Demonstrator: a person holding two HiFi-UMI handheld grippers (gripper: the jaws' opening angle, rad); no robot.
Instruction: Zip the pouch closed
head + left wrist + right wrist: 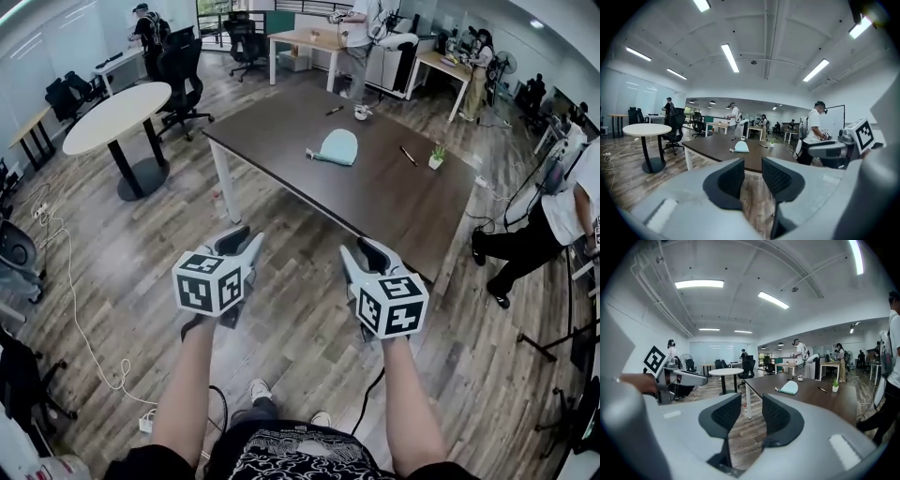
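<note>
Nearest, at 6 o'clock in head view, two bare forearms w/ a shoe (260, 389) on the wood floor (291, 319) btwn them. L gripper (242, 239) at 7 o'clock, R gripper (366, 251) at 5 o'clock, side by side, apart, both over the floor short of the table, each w/ its marker cube toward the camera. L gripper view: jaws partly open, narrow gap, nothing in it, only floor behind. R gripper view: same, jaws partly apart, empty, pads touching nothing. White cable (75, 309) trails over the floor at 9 o'clock. Ahead, dark brown table (375, 197) on white legs, its near corner at 12 o'clock from the grippers. Pouch (337, 147), pale mint, lies flat around the tabletop's middle, at 12 o'clock, well apart from both grippers; can't tell whether its zip is open or shut. Pen (408, 155) at the pouch's 3 o'clock, small potted plant (437, 156) just beyond it. Further, a dark marker (335, 111) and a small white cup (362, 113) near the far edge at 12 o'clock. Round white table (117, 117) w/ black office chairs at 10 o'clock. Person in white top, black trousers (553, 220) stands at 3 o'clock by the table's R end; more ppl at desks along the far wall
</note>
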